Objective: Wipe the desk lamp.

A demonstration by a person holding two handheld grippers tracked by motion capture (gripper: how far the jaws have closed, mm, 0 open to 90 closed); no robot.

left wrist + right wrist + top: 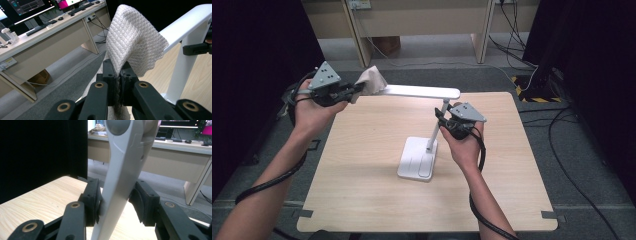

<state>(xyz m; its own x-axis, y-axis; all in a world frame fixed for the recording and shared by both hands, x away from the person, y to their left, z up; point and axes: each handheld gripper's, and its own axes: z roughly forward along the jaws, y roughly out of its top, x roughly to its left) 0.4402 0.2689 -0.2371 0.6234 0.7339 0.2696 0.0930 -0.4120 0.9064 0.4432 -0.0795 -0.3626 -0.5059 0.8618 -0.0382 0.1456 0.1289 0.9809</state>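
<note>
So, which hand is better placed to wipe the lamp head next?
Left. Its gripper is shut on the cloth, right at the lamp head. The right gripper has its jaws around the lamp stem.

Wooden table (362,190), desks (45,37), monitors (27,6)

Grey carpet floor (422,75), beige desks (422,20) behind, black curtains (257,45) aside.

Even overhead light falls on the table (362,200), casting only faint shadows; both sides of the high view sink into black. The picture is soft and slightly grainy. Near jaws in the gripper views blur, and monitors glow behind
</note>
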